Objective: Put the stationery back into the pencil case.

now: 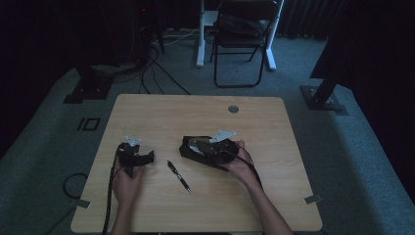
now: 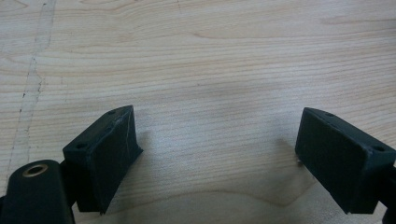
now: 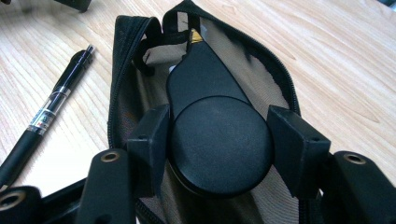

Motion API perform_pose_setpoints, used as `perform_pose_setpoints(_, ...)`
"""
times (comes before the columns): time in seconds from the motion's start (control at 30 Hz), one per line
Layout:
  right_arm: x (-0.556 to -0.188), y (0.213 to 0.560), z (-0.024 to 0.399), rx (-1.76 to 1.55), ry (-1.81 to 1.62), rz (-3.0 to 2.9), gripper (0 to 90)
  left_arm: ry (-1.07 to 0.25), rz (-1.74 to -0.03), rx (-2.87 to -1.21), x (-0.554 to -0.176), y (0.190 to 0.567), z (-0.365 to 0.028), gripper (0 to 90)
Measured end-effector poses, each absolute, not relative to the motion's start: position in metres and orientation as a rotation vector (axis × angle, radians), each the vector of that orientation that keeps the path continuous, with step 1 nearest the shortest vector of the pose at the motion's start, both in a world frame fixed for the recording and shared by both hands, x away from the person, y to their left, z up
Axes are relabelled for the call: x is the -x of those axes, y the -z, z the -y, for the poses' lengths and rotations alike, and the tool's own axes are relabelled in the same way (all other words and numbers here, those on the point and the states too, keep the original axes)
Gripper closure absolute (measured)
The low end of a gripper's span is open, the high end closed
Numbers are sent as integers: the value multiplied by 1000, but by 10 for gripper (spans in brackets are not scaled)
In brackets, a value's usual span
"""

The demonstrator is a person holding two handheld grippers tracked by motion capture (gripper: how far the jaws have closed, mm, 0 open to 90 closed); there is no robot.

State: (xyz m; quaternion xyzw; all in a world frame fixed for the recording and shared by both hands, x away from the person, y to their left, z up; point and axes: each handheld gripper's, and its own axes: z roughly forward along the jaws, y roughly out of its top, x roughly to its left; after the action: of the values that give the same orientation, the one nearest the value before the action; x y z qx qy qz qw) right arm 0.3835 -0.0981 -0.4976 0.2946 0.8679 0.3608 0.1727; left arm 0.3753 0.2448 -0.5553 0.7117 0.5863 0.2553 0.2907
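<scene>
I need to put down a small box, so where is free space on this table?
The table is bare along its far half, around the round grommet, and at the near right corner. It is crowded in the middle: left gripper, pen, and right gripper holding a black round object at the pouch.

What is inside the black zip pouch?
The open black pouch has tan lining, and a black object with a round end lies partly inside, clamped by the right gripper. That object covers the pouch's bottom, so anything underneath is hidden.
</scene>
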Motion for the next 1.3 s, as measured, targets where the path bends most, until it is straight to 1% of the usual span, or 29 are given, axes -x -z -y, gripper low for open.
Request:
perform_pose_setpoints(0.6, -391, 499, 96, -860, -999, -2522, 412, -681, -1563, -1898, -375, 555, -245, 131)
perform_pose_setpoints(1.3, -390, 498, 98, -877, -1030, -2525, 402, -681, -1563, -1899, -375, 555, -245, 131)
